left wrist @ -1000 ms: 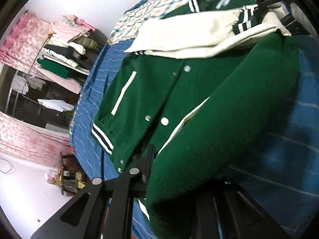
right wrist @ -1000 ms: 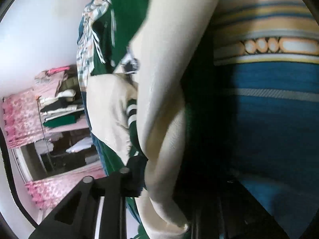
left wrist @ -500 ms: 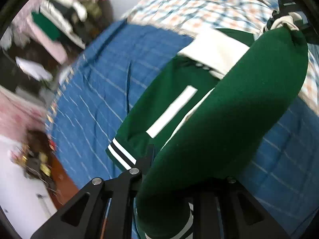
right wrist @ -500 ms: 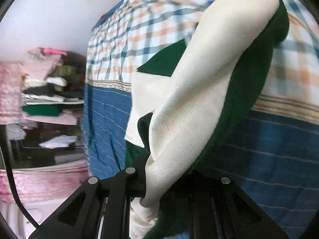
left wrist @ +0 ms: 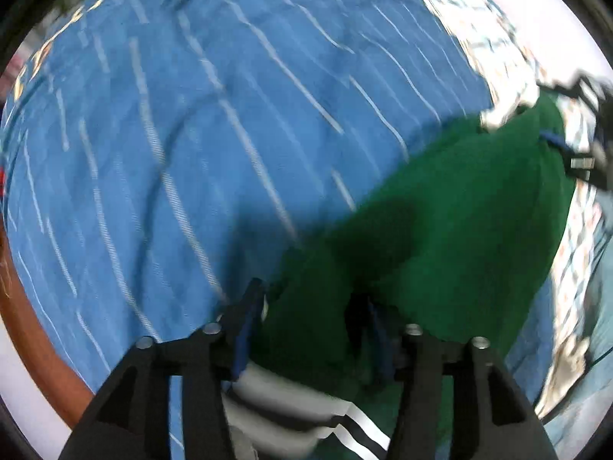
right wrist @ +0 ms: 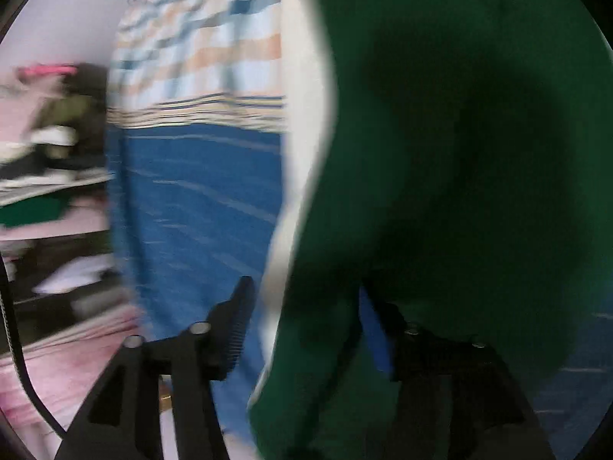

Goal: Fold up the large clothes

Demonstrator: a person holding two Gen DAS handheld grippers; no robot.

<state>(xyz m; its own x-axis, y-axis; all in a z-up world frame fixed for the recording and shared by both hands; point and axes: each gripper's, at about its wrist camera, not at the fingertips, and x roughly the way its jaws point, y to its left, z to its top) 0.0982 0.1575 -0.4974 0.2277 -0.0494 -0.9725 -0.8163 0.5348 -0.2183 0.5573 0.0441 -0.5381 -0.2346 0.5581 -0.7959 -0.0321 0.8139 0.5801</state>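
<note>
A green varsity jacket (left wrist: 452, 230) with cream sleeves and a striped hem hangs lifted between both grippers over a blue striped bedsheet (left wrist: 191, 134). My left gripper (left wrist: 310, 306) has its jaws spread, with green fabric and the striped hem between them. In the right wrist view the jacket (right wrist: 440, 172) fills the right half, its cream sleeve edge (right wrist: 302, 115) running down the middle. My right gripper (right wrist: 306, 306) also has its jaws spread with green cloth draped between them. Both views are motion-blurred. The right gripper shows at the far right of the left wrist view (left wrist: 590, 145).
A checked blanket (right wrist: 199, 38) lies at the far end of the bed. Shelves of folded clothes (right wrist: 42, 161) and a pink curtain (right wrist: 57, 375) stand beyond the bed's left side. The bed's brown wooden edge (left wrist: 34, 345) is at lower left.
Both grippers have swung the jacket up and across; the left view now looks down on bare blue sheet, and the jaws look wider apart on the cloth than before.
</note>
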